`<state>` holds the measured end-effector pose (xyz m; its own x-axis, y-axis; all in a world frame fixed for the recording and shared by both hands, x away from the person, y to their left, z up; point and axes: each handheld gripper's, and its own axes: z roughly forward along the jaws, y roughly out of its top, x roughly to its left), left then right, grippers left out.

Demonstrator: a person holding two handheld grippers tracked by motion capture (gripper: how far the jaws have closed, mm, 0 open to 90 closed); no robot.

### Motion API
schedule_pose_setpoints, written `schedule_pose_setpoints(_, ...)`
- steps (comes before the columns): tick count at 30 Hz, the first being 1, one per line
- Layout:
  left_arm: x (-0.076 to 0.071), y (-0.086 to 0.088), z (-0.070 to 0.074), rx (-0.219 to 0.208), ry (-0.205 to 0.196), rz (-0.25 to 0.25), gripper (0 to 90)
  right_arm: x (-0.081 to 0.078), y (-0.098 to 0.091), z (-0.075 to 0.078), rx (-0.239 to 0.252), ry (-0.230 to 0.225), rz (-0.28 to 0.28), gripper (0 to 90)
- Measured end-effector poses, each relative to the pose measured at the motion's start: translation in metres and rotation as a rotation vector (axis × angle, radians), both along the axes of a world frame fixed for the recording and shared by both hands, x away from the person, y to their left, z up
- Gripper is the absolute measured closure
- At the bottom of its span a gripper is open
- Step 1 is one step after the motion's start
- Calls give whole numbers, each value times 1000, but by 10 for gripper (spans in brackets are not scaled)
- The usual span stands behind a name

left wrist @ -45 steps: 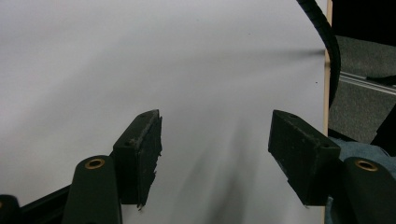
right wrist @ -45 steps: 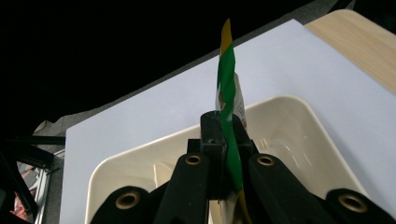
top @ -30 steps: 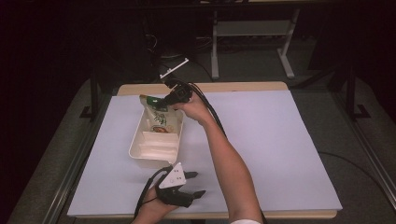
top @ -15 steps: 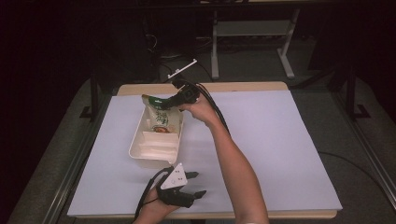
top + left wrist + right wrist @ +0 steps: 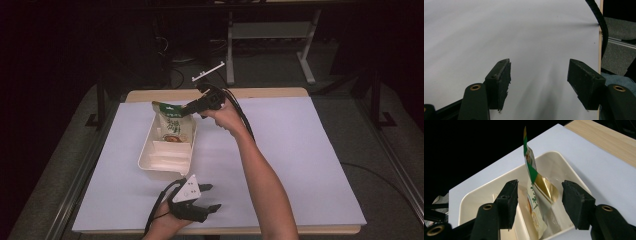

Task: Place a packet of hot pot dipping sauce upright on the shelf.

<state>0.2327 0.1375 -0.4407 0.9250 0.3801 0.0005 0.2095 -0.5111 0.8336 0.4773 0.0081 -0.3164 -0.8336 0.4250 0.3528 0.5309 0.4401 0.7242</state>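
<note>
Right gripper view: my right gripper gapes wide, holding nothing; snack packet stands propped in the cream tray. Placement looks done. Left gripper idles wide open over the table.

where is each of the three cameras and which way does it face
High view: above the person's side, looking forward and down at the table; both forearms, left gripper and right gripper show.
Left gripper view: rides the left gripper, facing bare white table; its open jaws show.
Right gripper view: rides the right gripper, facing the cream tray and snack packet between open jaws.
Shared: high and right gripper views both show tray and packet.
</note>
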Motion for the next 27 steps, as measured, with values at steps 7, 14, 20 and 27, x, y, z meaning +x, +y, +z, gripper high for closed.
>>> schedule_pose_setpoints(7, 0, 0, -1, -4, -2, 6, 347, -4, -14, 1, 12, -2, -1, 431)
schedule_pose_setpoints(14, 0, 0, -1, -6, 2, 1, 347, -9, -31, 4, 27, 2, -5, 417)
schedule_pose_setpoints(20, 1, 1, -2, -8, 10, 1, 347, -14, -46, 4, 31, 1, -16, 406)
schedule_pose_setpoints(27, 2, 0, -3, -1, 17, 1, 346, -20, -57, 3, 32, 2, -12, 398)
